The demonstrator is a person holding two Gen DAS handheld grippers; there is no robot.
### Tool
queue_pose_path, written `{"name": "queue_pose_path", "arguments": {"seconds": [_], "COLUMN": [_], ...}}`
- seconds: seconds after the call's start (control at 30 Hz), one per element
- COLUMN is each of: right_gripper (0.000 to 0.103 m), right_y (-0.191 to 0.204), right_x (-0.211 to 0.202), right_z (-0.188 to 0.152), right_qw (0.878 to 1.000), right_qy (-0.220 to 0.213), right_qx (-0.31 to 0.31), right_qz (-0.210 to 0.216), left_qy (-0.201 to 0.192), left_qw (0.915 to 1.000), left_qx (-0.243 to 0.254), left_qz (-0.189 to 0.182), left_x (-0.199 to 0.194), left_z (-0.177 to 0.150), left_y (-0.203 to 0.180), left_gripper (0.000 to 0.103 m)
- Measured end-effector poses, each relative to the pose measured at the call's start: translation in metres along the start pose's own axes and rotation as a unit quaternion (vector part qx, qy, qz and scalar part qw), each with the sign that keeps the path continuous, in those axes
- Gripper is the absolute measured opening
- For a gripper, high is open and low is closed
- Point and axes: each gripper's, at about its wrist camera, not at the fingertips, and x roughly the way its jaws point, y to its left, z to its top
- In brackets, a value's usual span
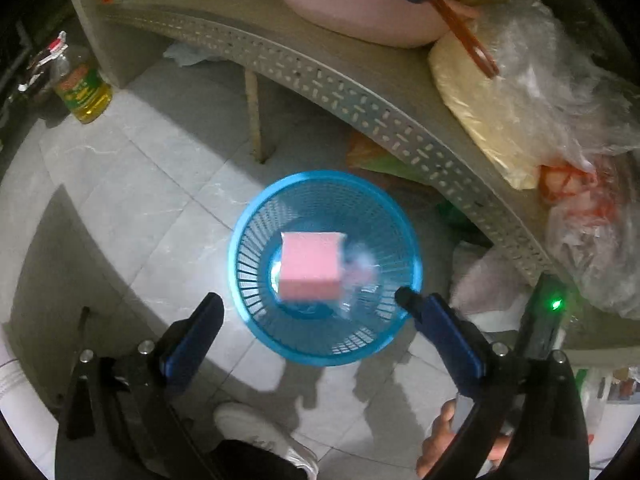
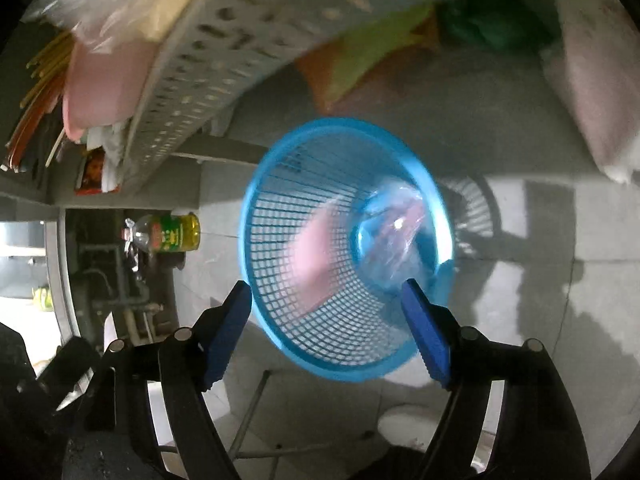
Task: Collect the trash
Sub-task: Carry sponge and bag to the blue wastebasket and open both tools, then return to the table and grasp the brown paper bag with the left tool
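left gripper (image 1: 308, 300) fingers spread, pink box (image 1: 310, 266) in basket (image 1: 256, 216); right view blurred

My left gripper (image 1: 308, 300) hangs over the blue basket (image 1: 325, 268) on the tiled floor (image 1: 160, 184), its jaws spread wide with nothing between them. A pink block (image 1: 310, 266) (blurred, beside some clear plastic wrap (image 1: 360, 276)) shows inside the basket. Behind it, the perforated grey surface (image 1: 360, 96) carries a pink basin (image 1: 360, 8) and plastic bags (image 1: 540, 92). An oil bottle (image 1: 82, 88) stands on the floor at far left.
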Motion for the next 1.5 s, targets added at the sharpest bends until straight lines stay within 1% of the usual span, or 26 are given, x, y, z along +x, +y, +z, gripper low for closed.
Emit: {"name": "queue_pose_path", "arguments": {"seconds": [0.07,0.13,0.3,0.37,0.43,0.5,0.57,0.63,0.67,0.73,0.8,0.83,0.87,0.93,0.97,1.03,1.07,1.1,1.13,1.2,1.23,1.3,1.33,1.37,1.4,1.5], "right_gripper": [0.074,0.074,0.076,0.08,0.084,0.089,0.095,0.095,0.095,0.095,0.095,0.095,0.095,0.095,0.095,0.095,0.095,0.095,0.095,0.095,0.095,0.095,0.095,0.095,0.095,0.095], "right_y": [-0.003,-0.004,0.004,0.013,0.022,0.039,0.059,0.069,0.078,0.088,0.104,0.112,0.123,0.136,0.144,0.156,0.164,0.169,0.176,0.19,0.194,0.2,0.203,0.206,0.209,0.219], "right_x": [-0.007,-0.016,-0.043,-0.06,-0.073,-0.092,-0.113,-0.127,-0.14,-0.152,-0.169,-0.174,-0.183,-0.193,-0.198,-0.201,-0.203,-0.203,-0.203,-0.204,-0.204,-0.205,-0.204,-0.2,-0.195,-0.181], "right_z": [-0.007,-0.014,-0.032,-0.047,-0.058,-0.072,-0.088,-0.098,-0.105,-0.112,-0.123,-0.13,-0.14,-0.154,-0.165,-0.178,-0.187,-0.194,-0.205,-0.223,-0.233,-0.252,-0.259,-0.269,-0.277,-0.296], "right_qw": [1.0,0.999,0.995,0.99,0.984,0.974,0.955,0.942,0.933,0.923,0.909,0.9,0.885,0.867,0.855,0.842,0.833,0.826,0.815,0.798,0.788,0.778,0.775,0.774,0.773,0.774], "right_qy": [-0.004,-0.013,-0.035,-0.047,-0.058,-0.074,-0.099,-0.118,-0.136,-0.154,-0.18,-0.192,-0.208,-0.226,-0.237,-0.243,-0.239,-0.237,-0.236,-0.236,-0.236,-0.227,-0.22,-0.204,-0.184,-0.137], "right_qx": [-0.01,-0.023,-0.068,-0.104,-0.134,-0.182,-0.25,-0.283,-0.301,-0.318,-0.34,-0.354,-0.38,-0.412,-0.432,-0.457,-0.476,-0.491,-0.512,-0.54,-0.557,-0.581,-0.589,-0.598,-0.607,-0.618], "right_qz": [-0.009,-0.02,-0.057,-0.083,-0.1,-0.115,-0.123,-0.136,-0.145,-0.15,-0.161,-0.167,-0.17,-0.165,-0.161,-0.155,-0.148,-0.141,-0.135,-0.126,-0.113,-0.077,-0.06,-0.036,-0.014,0.023], "left_qy": [-0.013,-0.028,-0.07,-0.086,-0.094,-0.092,-0.099,-0.116,-0.125,-0.142,-0.163,-0.176,-0.181,-0.187,-0.188,-0.194,-0.201,-0.206,-0.21,-0.231,-0.24,-0.268,-0.275,-0.286,-0.291,-0.304], "left_qw": [0.9998,0.9994,0.9963,0.9946,0.9938,0.9932,0.9923,0.9901,0.9889,0.9857,0.981,0.9774,0.9753,0.973,0.9735,0.9742,0.9724,0.9706,0.969,0.9622,0.9592,0.9491,0.9463,0.941,0.9386,0.9312], "left_qx": [0.01,0.02,0.043,0.041,0.02,0.004,-0.014,-0.034,-0.042,-0.061,-0.084,-0.098,-0.108,-0.118,-0.116,-0.111,-0.117,-0.125,-0.131,-0.142,-0.146,-0.153,-0.155,-0.161,-0.164,-0.179], "left_qz": [-0.006,-0.002,-0.028,-0.04,-0.057,-0.071,-0.073,-0.07,-0.069,-0.067,-0.064,-0.063,-0.065,-0.066,-0.057,-0.031,-0.012,-0.005,-0.001,0.021,0.031,0.062,0.069,0.083,0.086,0.092], "left_x": [-0.005,-0.015,-0.064,-0.088,-0.112,-0.127,-0.148,-0.168,-0.175,-0.19,-0.207,-0.216,-0.22,-0.231,-0.234,-0.241,-0.246,-0.25,-0.255,-0.269,-0.274,-0.288,-0.291,-0.298,-0.301,-0.312], "left_z": [-0.001,-0.003,-0.02,-0.033,-0.053,-0.072,-0.094,-0.121,-0.131,-0.156,-0.182,-0.199,-0.209,-0.235,-0.246,-0.266,-0.281,-0.291,-0.299,-0.322,-0.33,-0.353,-0.36,-0.372,-0.377,-0.397], "left_y": [-0.005,-0.011,-0.017,-0.016,-0.008,-0.003,0.005,0.018,0.023,0.036,0.053,0.061,0.067,0.078,0.082,0.089,0.096,0.101,0.108,0.122,0.127,0.137,0.14,0.146,0.151,0.164], "left_gripper": [0.097,0.097,0.097,0.097,0.097,0.097,0.097,0.097,0.097,0.097,0.097,0.097,0.097,0.097,0.097,0.097,0.097,0.097,0.097,0.097,0.097,0.097,0.097,0.097,0.097,0.097]}}
